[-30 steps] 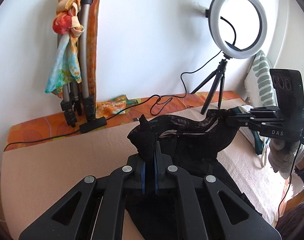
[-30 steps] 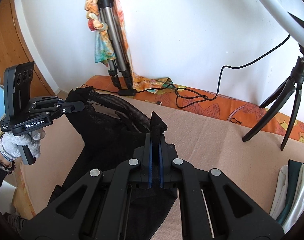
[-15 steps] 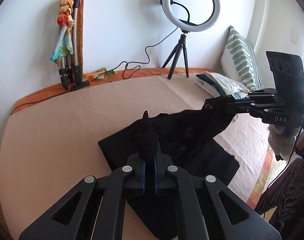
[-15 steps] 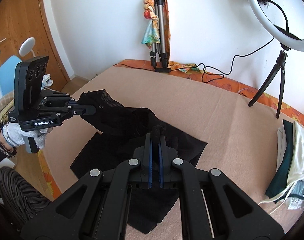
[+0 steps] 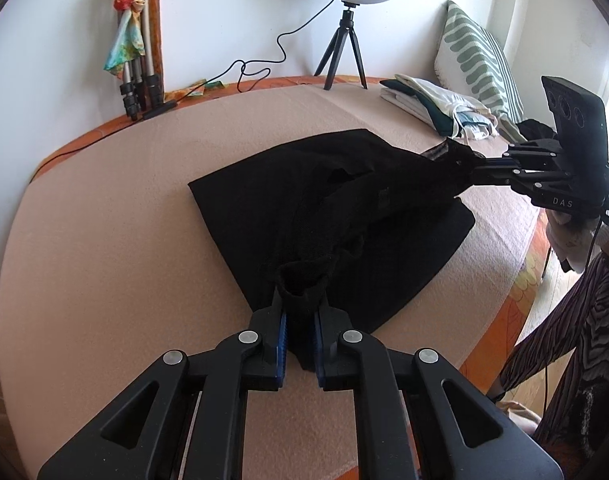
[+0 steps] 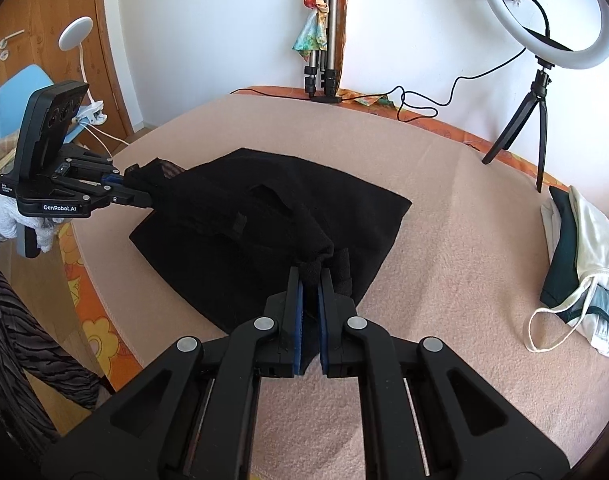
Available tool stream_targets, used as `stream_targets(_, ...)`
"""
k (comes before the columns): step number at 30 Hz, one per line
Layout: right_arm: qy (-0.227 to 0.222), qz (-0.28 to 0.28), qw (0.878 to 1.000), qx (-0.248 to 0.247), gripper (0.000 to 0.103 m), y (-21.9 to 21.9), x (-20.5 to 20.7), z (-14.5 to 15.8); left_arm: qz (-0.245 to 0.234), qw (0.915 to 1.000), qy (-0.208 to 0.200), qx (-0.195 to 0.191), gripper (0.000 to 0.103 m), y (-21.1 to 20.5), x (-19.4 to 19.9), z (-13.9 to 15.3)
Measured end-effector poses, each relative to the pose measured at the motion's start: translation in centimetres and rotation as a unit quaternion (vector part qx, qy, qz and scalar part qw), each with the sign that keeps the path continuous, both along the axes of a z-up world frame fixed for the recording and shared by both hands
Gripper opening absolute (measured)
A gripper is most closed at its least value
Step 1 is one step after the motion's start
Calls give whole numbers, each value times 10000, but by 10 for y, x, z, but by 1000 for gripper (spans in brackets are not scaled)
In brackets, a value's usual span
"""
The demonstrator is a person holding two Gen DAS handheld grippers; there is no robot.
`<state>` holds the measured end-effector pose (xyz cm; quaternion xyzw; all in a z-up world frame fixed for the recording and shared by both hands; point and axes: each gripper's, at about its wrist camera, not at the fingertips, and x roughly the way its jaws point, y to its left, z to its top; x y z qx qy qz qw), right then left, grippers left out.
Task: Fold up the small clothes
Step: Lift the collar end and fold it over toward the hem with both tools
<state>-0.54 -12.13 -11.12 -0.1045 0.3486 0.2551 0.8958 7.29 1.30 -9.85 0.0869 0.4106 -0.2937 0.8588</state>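
Two grippers, left (image 5: 300,320) and right (image 6: 309,300), fingers just easing, apparently still pinch one black garment (image 5: 304,200).

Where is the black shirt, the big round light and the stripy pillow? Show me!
black shirt (image 5: 264,200), left wrist view, on its flat part lying on the bed.
round light (image 6: 596,52), right wrist view, on the white ring's lower right side.
stripy pillow (image 5: 476,56), left wrist view, on its green-and-white front.
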Motion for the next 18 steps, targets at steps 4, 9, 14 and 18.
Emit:
stream_targets(4, 47, 116, 9998, -134, 34, -15, -21, 0, -102, 9997, -29, 239, 11, 14, -26, 2)
stream_targets(9, -28, 63, 9994, 345, 44, -29, -28, 18, 172, 9998, -77, -73, 11, 28, -31, 15)
stream_targets(14, -45, 380, 9990, 214, 44, -7, -29, 14, 82, 9986, -26, -521, 29, 3, -25, 19)
stream_targets(18, -166, 691, 9970, -323, 44, 18, -39, -2, -253, 9991, 41, -352, 40, -33, -26, 0)
